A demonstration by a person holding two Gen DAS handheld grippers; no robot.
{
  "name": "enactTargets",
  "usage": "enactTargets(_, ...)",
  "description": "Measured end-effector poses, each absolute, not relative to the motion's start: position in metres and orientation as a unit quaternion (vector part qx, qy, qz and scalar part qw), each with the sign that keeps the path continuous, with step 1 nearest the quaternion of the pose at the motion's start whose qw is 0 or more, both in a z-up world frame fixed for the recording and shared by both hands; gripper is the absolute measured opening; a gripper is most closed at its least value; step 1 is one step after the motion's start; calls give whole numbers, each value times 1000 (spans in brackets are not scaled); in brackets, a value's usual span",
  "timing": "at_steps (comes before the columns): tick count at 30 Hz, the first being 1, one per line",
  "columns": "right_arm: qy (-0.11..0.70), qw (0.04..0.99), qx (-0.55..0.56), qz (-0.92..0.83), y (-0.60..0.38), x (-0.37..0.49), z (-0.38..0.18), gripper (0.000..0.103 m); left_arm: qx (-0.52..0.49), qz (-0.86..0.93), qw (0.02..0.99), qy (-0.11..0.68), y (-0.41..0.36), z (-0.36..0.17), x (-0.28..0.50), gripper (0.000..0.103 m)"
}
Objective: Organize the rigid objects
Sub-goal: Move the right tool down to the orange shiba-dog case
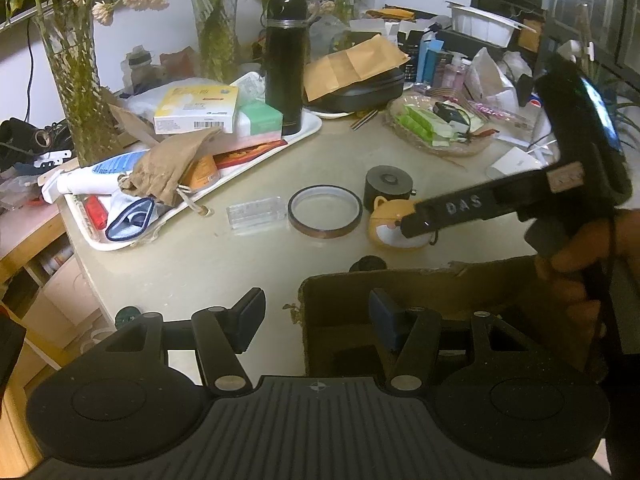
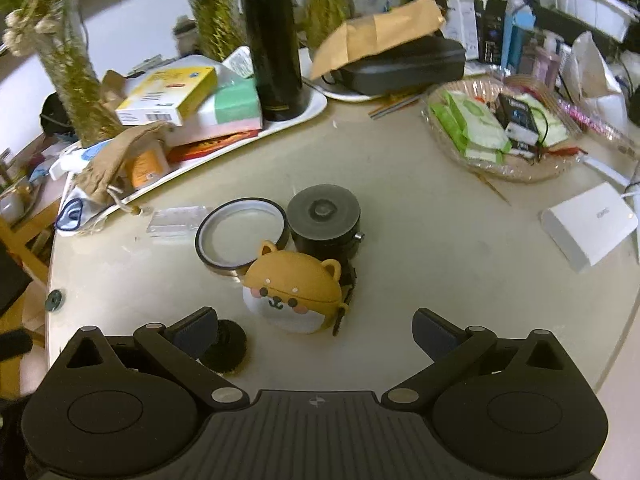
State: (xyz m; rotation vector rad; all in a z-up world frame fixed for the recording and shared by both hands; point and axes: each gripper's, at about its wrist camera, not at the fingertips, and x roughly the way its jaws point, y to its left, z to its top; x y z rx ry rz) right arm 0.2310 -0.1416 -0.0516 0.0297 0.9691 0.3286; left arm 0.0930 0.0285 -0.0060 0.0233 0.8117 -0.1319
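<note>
While the right tongs (image 2: 314,334) gape wide just before the dog case (image 2: 294,294), nothing sits between them. Left tongs (image 1: 316,320) stand half open and empty at the box (image 1: 420,284) wall.

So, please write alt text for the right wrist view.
An open right gripper hovers just short of a dog-shaped case on a beige table. Behind the case sit a tape roll and a dark cylinder.

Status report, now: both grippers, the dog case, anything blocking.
Right gripper open, nosing at dog-shaped case. Left gripper open, empty, by cardboard box. Tape ring and dark cylinder crowd the case from behind.
</note>
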Motion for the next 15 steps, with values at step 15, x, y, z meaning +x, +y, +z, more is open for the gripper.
enactTargets(15, 511, 849, 66, 118, -115, 267, -76, 103, 2, -49, 915, 400, 44, -10, 90, 57)
